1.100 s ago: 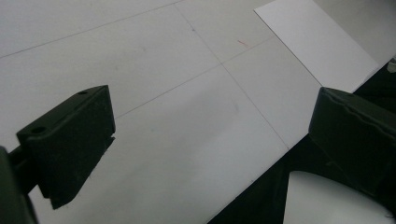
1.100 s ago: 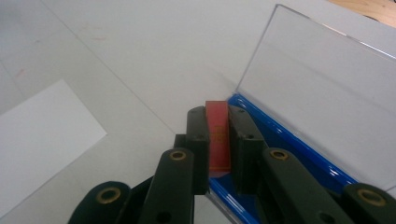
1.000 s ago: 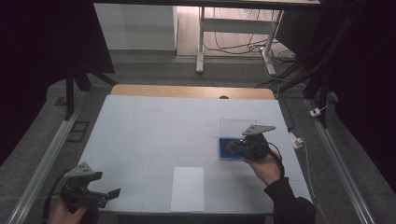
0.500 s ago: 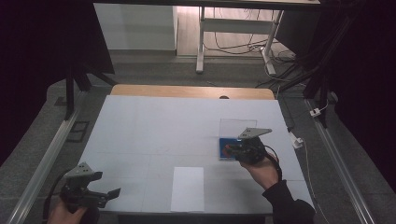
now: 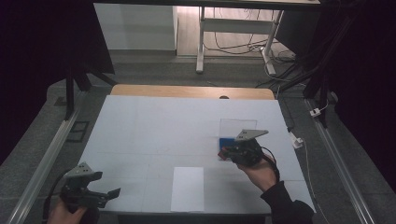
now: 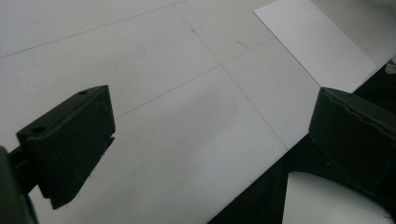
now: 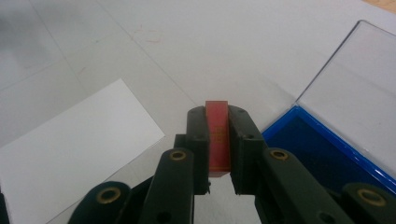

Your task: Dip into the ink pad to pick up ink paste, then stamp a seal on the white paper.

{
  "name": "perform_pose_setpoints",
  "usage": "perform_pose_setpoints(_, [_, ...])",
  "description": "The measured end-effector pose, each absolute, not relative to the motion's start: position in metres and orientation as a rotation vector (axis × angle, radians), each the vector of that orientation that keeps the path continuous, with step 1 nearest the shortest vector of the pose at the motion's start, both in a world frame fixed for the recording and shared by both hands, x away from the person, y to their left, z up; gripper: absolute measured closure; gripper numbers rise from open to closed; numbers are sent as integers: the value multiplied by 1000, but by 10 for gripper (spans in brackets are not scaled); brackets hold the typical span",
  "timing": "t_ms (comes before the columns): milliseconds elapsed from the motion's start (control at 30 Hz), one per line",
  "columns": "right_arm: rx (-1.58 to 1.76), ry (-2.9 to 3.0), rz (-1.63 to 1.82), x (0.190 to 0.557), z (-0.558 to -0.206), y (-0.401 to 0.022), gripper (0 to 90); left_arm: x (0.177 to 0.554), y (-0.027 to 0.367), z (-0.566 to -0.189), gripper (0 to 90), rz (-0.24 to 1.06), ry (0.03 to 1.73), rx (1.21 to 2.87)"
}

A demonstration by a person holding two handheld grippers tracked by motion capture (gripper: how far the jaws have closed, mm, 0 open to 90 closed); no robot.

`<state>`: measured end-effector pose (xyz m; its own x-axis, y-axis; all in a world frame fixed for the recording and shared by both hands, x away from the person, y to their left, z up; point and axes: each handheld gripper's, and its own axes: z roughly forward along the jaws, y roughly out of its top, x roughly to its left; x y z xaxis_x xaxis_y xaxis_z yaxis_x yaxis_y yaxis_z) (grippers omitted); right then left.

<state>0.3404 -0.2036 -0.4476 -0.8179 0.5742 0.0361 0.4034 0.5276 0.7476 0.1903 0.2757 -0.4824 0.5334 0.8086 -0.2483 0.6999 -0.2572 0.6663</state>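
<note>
Jaws of the right gripper (image 7: 218,140) stand nearly shut in the right gripper view, clamped on a thin red block (image 7: 218,135) with gold markings; the block sits upright between the two pads and its top edge pokes just above them. Just to the right lies a blue ink pad (image 7: 322,154) with its clear lid (image 7: 355,79) folded back, and a white paper sheet (image 7: 70,154) lies to the left.

From the high view the right gripper (image 5: 229,153) is near the table's (image 5: 154,126) right side, at the front edge of the blue ink pad (image 5: 227,141); the red block is a small red speck at its tip. The left gripper (image 5: 109,193) is at the near left corner, well apart from the white paper sheet (image 5: 187,188).

Through the left gripper view, the left gripper (image 6: 210,140) has its jaws wide apart with nothing between them, above bare table, the white paper sheet (image 6: 313,42) farther off.
</note>
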Motion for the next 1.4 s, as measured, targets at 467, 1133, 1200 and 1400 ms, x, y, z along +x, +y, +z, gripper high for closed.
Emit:
perform_pose_setpoints(467, [802,2572,1165,337,-448,-197,799,190,276,-482,8,183,1221,2019])
perform_pose_setpoints(1133, [673,2669,1183,317,-453,-164,799,190,276,-482,8,183,1220,2019])
perform_pose_setpoints(1200, [649,2681,1180,315,-454,-160,799,190,276,-482,8,184,1220,2018])
perform_pose_setpoints(1400, [582,2725,1176,308,-460,-145,798,191,276,-482,9,182,1220,2019])
